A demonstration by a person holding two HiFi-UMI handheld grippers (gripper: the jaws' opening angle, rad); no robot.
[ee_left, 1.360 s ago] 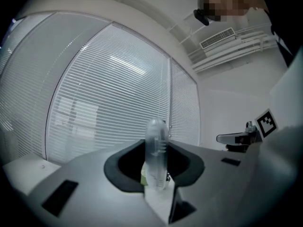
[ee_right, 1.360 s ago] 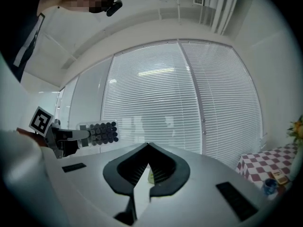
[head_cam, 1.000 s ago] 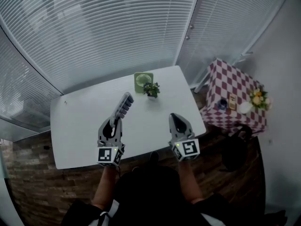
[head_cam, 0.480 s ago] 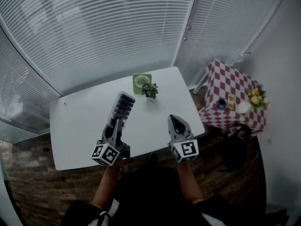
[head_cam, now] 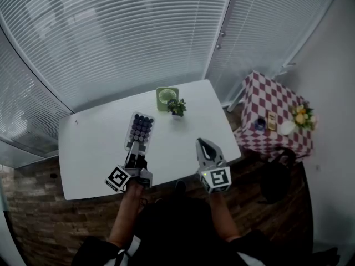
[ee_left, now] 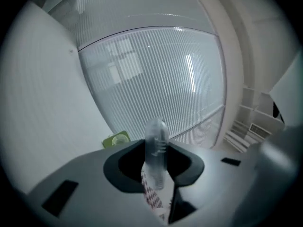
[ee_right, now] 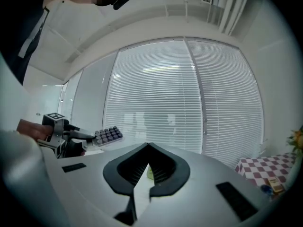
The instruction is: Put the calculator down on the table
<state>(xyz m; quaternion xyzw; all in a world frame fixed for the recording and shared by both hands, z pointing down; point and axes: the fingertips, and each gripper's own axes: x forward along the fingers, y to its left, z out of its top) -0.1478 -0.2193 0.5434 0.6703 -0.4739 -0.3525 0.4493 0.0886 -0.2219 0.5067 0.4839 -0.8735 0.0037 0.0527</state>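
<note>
Two grippers reach over the white table [head_cam: 89, 143] in the head view. The left gripper [head_cam: 135, 148] pinches the near end of the calculator [head_cam: 141, 127], which lies flat and keys up toward the table's middle. The right gripper [head_cam: 203, 144] hangs well apart to its right. The left gripper view shows the calculator [ee_left: 156, 148] only edge-on, a thin strip clamped between the two dark pads. The right gripper view gives the side look: the left gripper [ee_right: 90, 137] holds the calculator [ee_right: 108, 135] level and low over the tabletop, though I cannot tell whether its underside touches. That same view shows the right gripper [ee_right: 147, 148] with its fingers pressed together at the tips and nothing between them. Beyond the calculator's far end stand a small green fan [head_cam: 167, 97] and, just beside it, a potted plant [head_cam: 178, 105], both apart from the calculator. A side table with a checked cloth [head_cam: 274, 107] stands off to the right, and window blinds [head_cam: 111, 37] fill the background.
</note>
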